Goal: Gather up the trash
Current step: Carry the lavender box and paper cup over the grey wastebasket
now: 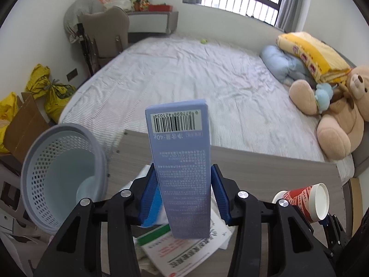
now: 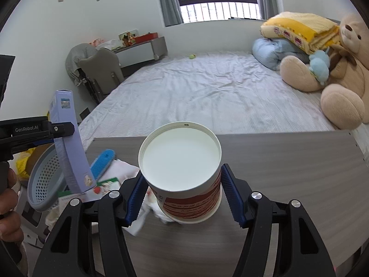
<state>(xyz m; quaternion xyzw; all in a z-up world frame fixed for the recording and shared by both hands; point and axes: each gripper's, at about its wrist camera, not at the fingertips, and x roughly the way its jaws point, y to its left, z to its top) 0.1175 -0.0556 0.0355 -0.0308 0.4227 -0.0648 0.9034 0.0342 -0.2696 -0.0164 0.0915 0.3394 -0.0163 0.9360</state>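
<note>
Blue-padded fingers of the left gripper press against both long sides of a tall pale-blue carton, so the jaws are narrowed to the carton's width and hold it upright, clear of the table, its barcode end pointing away toward twelve o'clock. In the right wrist view that same carton stands at about nine o'clock, tilted slightly, above the grey perforated basket that sits off the table's left edge. From the left wrist camera the basket appears at about eight o'clock, its mouth tipped toward the lens. Under the held carton lies a litter of printed leaflets and, seen from the right wrist, a blue brush on crumpled white paper. Over on the right side, the right gripper has its jaws spread wide around a red-and-white paper cup, whose flat white end faces the camera; the left pad touches the cup wall, while whether the right pad is in contact cannot be told. Seen from the left wrist, the cup lies on its side at four o'clock. Beyond the grey wooden table stretches a bed, with a teddy bear at two o'clock.
</note>
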